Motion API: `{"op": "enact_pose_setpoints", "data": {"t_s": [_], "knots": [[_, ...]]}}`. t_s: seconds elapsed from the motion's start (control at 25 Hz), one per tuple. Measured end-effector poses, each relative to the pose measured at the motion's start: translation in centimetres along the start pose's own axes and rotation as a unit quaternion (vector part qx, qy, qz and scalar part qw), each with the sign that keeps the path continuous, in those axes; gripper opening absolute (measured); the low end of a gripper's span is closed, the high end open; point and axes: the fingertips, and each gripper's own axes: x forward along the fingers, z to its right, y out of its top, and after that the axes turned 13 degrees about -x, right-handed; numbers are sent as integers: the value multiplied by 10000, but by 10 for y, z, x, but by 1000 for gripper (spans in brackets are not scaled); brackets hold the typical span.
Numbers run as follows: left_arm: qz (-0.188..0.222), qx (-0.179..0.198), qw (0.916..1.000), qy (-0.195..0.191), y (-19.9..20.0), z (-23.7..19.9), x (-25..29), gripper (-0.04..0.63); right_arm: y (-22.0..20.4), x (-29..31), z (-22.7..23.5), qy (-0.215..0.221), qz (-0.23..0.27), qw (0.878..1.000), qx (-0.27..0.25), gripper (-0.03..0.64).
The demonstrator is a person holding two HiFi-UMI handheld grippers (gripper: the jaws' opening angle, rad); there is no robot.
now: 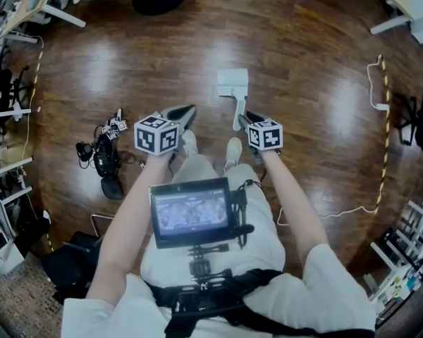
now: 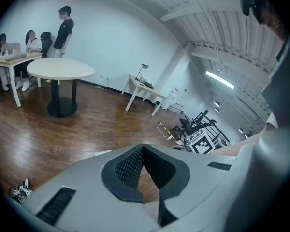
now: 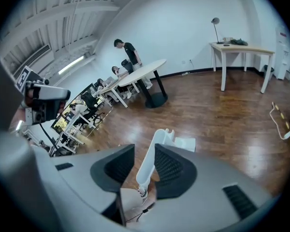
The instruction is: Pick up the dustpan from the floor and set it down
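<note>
Wooden floor [image 1: 303, 62] holds the white dustpan [image 1: 233, 83]; my right tool [image 1: 247, 118] straddles its handle, jaws apart; my closed left tool [image 1: 187, 112] hangs left of it.

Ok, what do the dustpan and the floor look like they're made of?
Dustpan: probably plastic, plain white and matte, with a smooth moulded-looking handle. Floor: wood or wood-look planks, brown and glossy; bright light patches glare off it.

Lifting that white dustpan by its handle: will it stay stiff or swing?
Probably stiff: the dustpan looks like one moulded plastic piece. Likely light, being thin-walled. Gripped at the long handle, the pan end may dip.
</note>
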Motion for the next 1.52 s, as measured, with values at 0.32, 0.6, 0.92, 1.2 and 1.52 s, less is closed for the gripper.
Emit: {"op": "enact_pose_setpoints", "data": {"t_s": [0.32,0.6,0.92,1.2,1.52], "knots": [[-122,35,9999,10,11,-16,-4,-6,-20,46,23,-4,-195,9982,559,150],[-133,-7,9999,56,15,-26,-11,-6,-20,69,27,426,195,9878,1483,134],[-77,35,9999,80,17,-30,-19,-6,-1,56,28,842,870,9708,2072,110],[-99,125,9999,-31,11,-25,-21,-6,6,35,20,981,1055,9582,2472,106],[-147,196,9996,-102,0,-17,-21,-6,5,13,8,1070,1109,9482,2777,102]]}}
